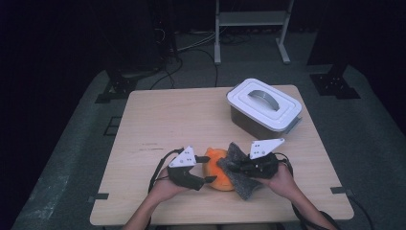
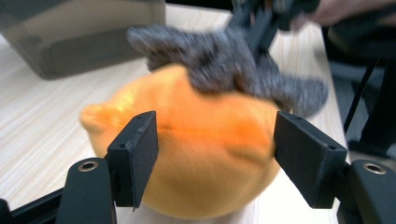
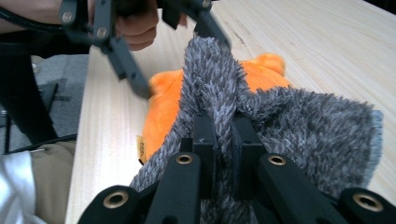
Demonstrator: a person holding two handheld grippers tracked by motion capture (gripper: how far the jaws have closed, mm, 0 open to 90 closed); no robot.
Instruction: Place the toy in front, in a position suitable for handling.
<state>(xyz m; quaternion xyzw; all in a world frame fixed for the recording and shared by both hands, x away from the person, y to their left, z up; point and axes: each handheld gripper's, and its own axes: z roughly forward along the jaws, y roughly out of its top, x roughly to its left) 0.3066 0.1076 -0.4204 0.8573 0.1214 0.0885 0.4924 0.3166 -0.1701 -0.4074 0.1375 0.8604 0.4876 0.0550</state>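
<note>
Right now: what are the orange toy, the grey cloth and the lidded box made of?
Orange toy: looks like soft plush, matte short nap, rounded stuffed shape with a stitched seam.
Grey cloth: likely fleece or microfibre, shaggy pile, drapes limp where the right gripper pinches it.
Lidded box: probably plastic, smooth white lid with a grey handle, dark translucent-looking walls.

No legible text anywhere, a small yellow tag on the orange plush toy too blurred to read, no labels or brands on the white-lidded box, none on the worktop
</note>
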